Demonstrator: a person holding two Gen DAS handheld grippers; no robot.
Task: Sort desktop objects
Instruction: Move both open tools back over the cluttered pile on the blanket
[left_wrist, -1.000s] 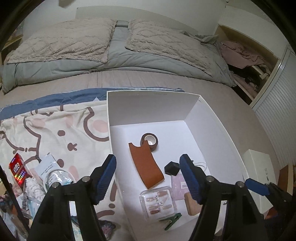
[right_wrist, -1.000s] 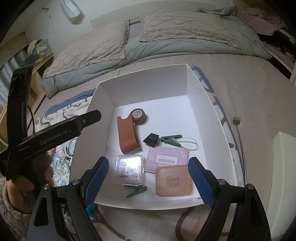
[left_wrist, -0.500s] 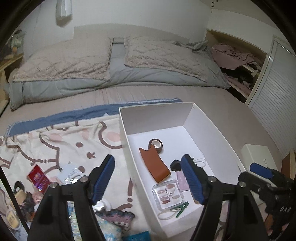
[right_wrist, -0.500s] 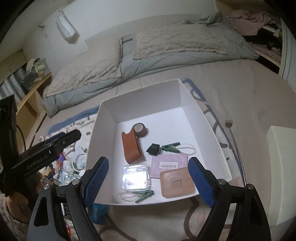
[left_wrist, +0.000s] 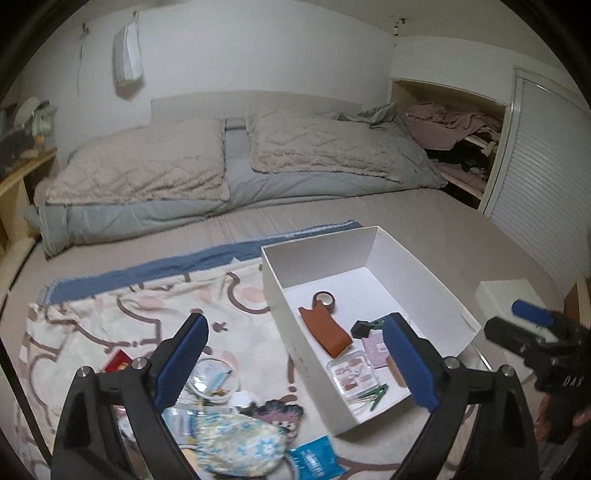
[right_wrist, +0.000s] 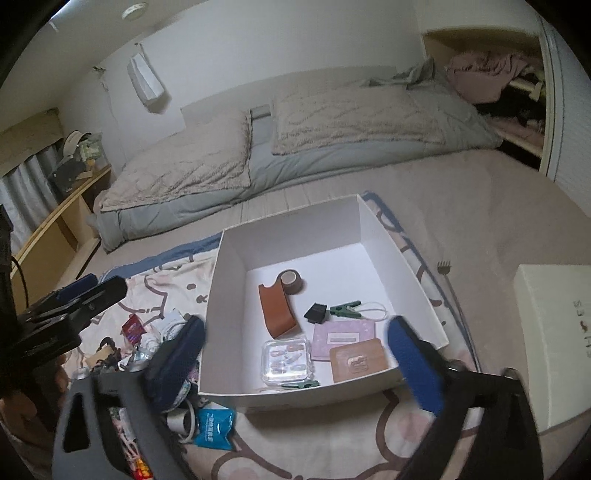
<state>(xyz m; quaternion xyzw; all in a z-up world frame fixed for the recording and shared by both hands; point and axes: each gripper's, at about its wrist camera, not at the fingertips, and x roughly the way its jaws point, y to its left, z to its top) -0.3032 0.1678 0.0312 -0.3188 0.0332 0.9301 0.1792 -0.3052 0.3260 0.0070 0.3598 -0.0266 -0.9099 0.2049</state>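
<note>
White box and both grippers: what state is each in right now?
White box: lidless, upright, holding small items.
Clear case: shut, flat in the box.
Tape roll: on its side in the box.
Left gripper: opening, nothing between its fingers.
Right gripper: opening, nothing between its fingers.

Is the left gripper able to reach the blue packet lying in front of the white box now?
Probably yes. The left gripper is empty, its jaws opening, and the blue packet lies uncovered on the blanket outside the white box, beside the floral pouch; nothing blocks it.
</note>
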